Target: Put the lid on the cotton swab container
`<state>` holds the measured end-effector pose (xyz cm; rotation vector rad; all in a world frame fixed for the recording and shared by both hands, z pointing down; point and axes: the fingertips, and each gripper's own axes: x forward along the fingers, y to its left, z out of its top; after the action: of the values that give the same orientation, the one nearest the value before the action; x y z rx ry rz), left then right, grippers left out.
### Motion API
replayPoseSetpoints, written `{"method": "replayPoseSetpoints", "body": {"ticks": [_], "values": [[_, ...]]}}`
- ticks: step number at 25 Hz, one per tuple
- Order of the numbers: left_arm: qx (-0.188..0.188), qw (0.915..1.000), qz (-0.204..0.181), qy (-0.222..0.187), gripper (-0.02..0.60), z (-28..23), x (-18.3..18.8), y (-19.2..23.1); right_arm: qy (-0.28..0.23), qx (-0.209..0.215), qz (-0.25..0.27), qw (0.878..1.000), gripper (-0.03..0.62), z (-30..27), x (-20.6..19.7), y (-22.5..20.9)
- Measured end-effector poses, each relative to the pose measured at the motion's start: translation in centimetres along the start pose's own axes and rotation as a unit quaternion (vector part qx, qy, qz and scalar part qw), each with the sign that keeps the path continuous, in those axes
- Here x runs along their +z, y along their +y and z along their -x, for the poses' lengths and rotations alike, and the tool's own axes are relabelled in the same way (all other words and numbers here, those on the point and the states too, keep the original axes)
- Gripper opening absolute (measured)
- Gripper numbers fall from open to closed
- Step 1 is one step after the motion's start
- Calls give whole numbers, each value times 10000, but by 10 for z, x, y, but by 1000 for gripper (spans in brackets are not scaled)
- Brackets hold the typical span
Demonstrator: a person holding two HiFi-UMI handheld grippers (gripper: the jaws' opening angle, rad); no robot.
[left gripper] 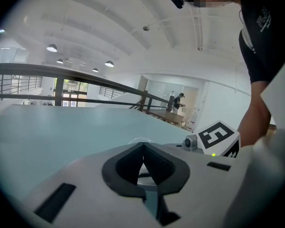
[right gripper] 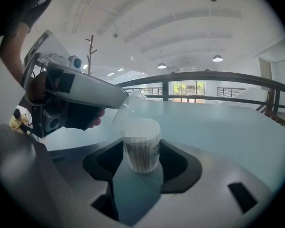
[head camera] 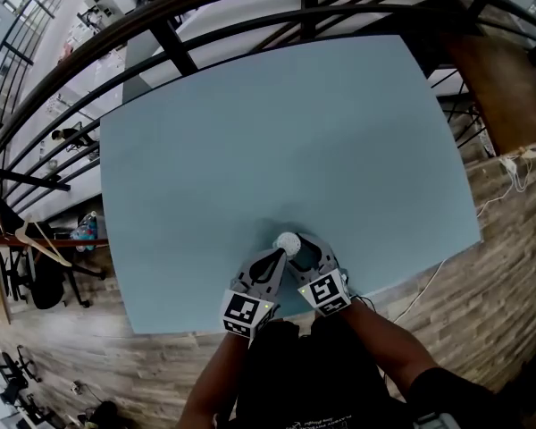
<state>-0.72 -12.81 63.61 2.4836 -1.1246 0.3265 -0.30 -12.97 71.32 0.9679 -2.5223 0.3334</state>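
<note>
A clear cotton swab container (right gripper: 141, 144), packed with white swabs, stands upright between the pads of my right gripper (right gripper: 142, 151), which is shut on its sides. In the head view the container (head camera: 288, 242) sits just above the near edge of the pale blue table (head camera: 295, 132), with the right gripper (head camera: 309, 256) to its right and the left gripper (head camera: 279, 256) to its left. My left gripper (right gripper: 125, 99) is shut on the rim of a clear lid (right gripper: 127, 112), held tilted just above and left of the container's top. In the left gripper view the lid (left gripper: 140, 140) shows only as a faint arc beyond the shut tips.
The table's near edge (head camera: 277, 315) runs right under both grippers. A dark railing (head camera: 250, 7) curves round the far side. Wooden floor (head camera: 482, 266) lies to the right, and a coat stand (head camera: 22, 235) to the left. The right gripper's marker cube (left gripper: 219, 139) is close beside the left one.
</note>
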Motion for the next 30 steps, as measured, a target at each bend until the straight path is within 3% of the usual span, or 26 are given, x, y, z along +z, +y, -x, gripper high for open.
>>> {"method": "replayPoseSetpoints", "body": {"ticks": [10, 30], "values": [[-38, 9996, -171, 234, 11, -12, -10, 2, -30, 33, 54, 10000, 249, -2, -1, 0], [151, 9977, -161, 638, 11, -22, -20, 3, 4, 71, 62, 10000, 249, 0, -2, 1]]}}
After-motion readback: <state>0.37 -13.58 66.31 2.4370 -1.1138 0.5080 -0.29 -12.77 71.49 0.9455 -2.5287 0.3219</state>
